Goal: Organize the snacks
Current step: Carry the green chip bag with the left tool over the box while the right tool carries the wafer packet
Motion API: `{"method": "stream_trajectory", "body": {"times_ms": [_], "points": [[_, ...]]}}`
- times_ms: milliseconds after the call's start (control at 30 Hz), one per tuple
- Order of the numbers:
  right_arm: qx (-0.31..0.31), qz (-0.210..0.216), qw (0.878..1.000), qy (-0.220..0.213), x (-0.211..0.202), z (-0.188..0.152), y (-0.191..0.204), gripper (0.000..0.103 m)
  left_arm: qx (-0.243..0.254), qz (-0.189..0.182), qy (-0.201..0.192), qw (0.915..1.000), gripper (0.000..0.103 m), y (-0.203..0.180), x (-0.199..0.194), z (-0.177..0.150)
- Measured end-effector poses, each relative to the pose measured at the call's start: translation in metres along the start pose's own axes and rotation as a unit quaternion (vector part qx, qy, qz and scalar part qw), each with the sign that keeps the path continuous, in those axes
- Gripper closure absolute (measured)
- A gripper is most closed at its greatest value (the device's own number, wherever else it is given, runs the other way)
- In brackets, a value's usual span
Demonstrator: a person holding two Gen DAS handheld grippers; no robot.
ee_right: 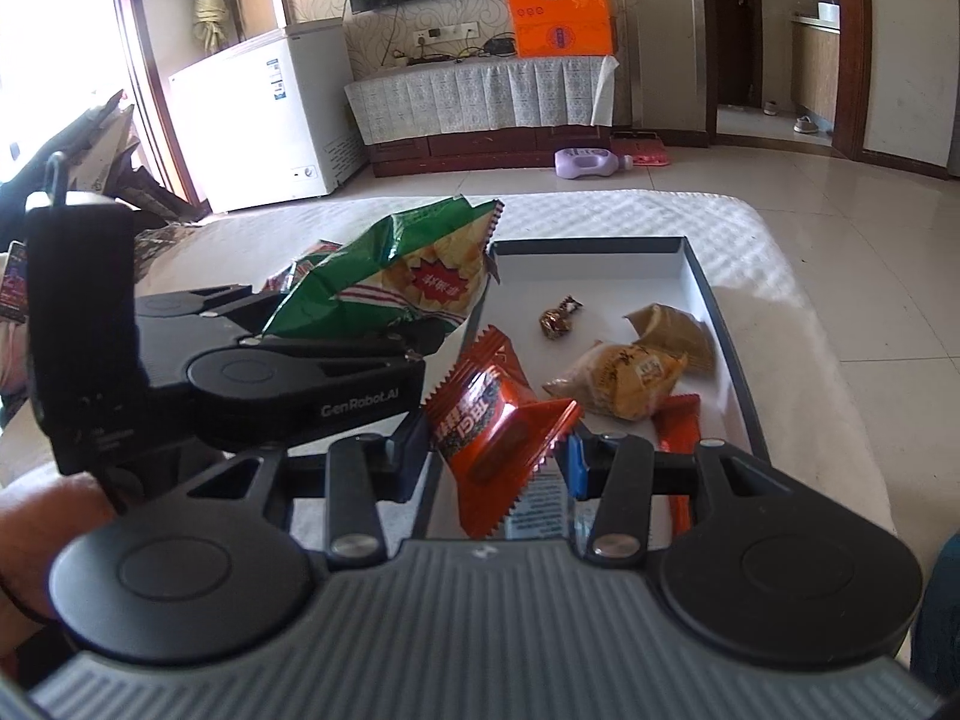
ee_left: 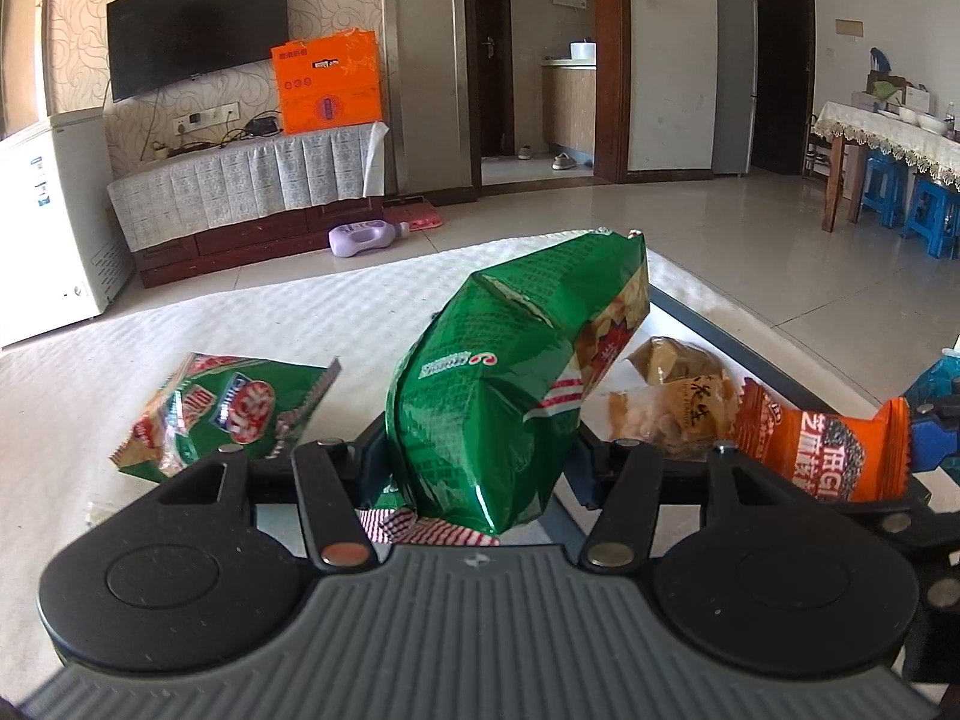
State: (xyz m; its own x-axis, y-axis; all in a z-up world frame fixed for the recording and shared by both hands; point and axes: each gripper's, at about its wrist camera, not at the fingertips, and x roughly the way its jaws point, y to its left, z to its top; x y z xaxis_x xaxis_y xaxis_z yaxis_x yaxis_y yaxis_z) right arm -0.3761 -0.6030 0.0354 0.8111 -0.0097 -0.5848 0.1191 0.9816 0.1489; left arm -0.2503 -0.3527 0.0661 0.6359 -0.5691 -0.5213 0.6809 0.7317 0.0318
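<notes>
White quilted table (ee_left: 90, 372), tiled floor behind; TV (ee_left: 198, 24) and orange box (ee_left: 327, 81) at far wall. Dark-rimmed tray (ee_right: 696, 276) at table's right side holds a candy (ee_right: 559, 315) and tan packets (ee_right: 618, 378). "GenRobot.AI" printed on left gripper (ee_left: 480, 468) body. Left gripper clamps green chip bag (ee_left: 510, 372) above tray's left edge. Right gripper (ee_right: 498, 456) grips orange packet (ee_right: 498, 426) over tray's near end. Second green bag (ee_left: 222, 411) lies left.

Hidden behind the green chip bag (ee_left: 498, 384): left claw's (ee_left: 474, 468) fingertips. Unreadable: small candy (ee_right: 559, 315) wrapper print.
</notes>
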Motion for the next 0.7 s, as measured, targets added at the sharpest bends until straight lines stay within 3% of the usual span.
{"method": "stream_trajectory", "body": {"times_ms": [700], "points": [[0.002, -0.019, 0.999, 0.028, 0.012, -0.003, -0.02, 0.055, 0.014, -0.036, -0.009, 0.9992, 0.04, -0.023, 0.077, 0.034]]}}
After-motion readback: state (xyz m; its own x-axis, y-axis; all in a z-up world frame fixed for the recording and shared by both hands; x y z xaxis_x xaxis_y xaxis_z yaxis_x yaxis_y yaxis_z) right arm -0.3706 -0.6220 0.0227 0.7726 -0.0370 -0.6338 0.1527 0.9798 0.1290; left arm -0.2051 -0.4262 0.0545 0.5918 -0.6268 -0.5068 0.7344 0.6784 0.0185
